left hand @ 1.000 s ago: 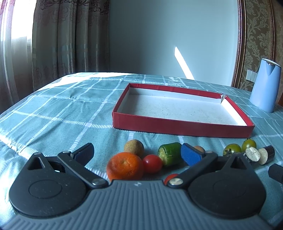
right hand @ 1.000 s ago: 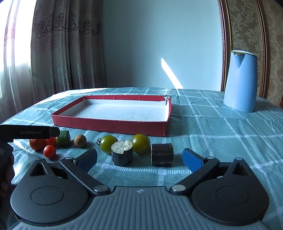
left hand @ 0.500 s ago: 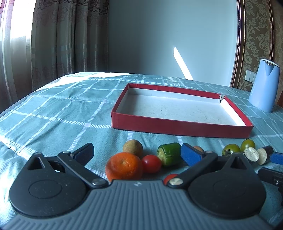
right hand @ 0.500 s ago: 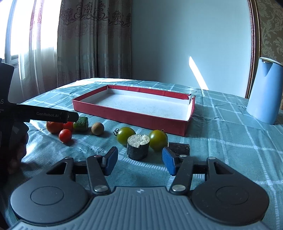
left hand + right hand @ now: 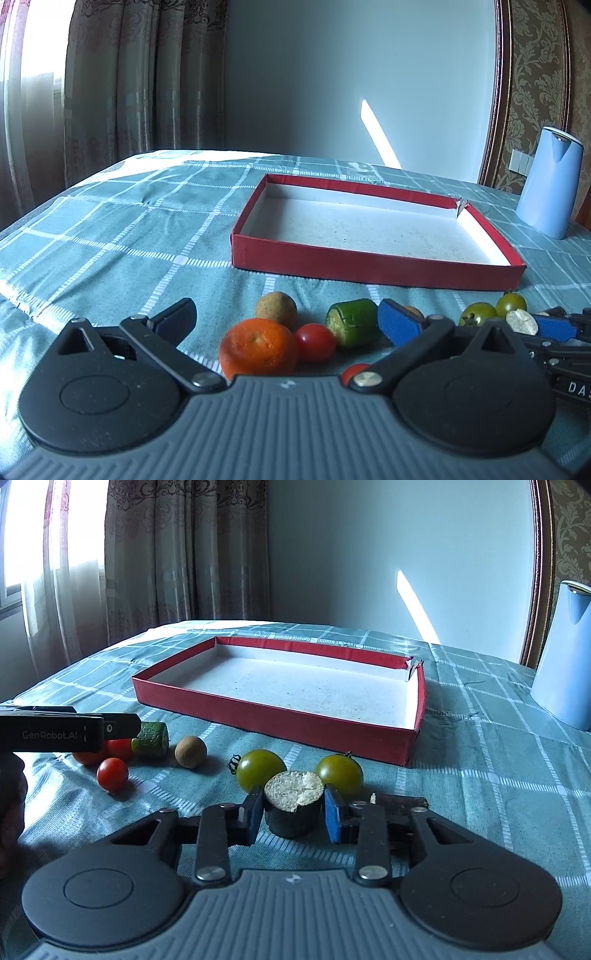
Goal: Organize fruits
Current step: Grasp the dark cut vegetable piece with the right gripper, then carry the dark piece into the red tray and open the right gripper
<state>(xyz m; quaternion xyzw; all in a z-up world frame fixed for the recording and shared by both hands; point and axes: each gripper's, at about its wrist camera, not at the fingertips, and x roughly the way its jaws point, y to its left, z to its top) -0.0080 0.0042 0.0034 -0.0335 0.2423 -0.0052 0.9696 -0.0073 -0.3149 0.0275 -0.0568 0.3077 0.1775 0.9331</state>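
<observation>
With the red tray (image 5: 273,716) bare and every fruit on the worktop (image 5: 480,775), the right claw (image 5: 293,808), just closing, clamps a dark cut piece (image 5: 293,805); the left claw (image 5: 286,321) gapes.

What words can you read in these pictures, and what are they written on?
"GenRobot.AI" is printed in pale letters on the side of the left gripper, in the right wrist view.
"DA" is all that shows of white lettering on the right gripper, in the left wrist view; the picture's edge cuts off the rest.
Nothing else carries writing I can read.
</observation>
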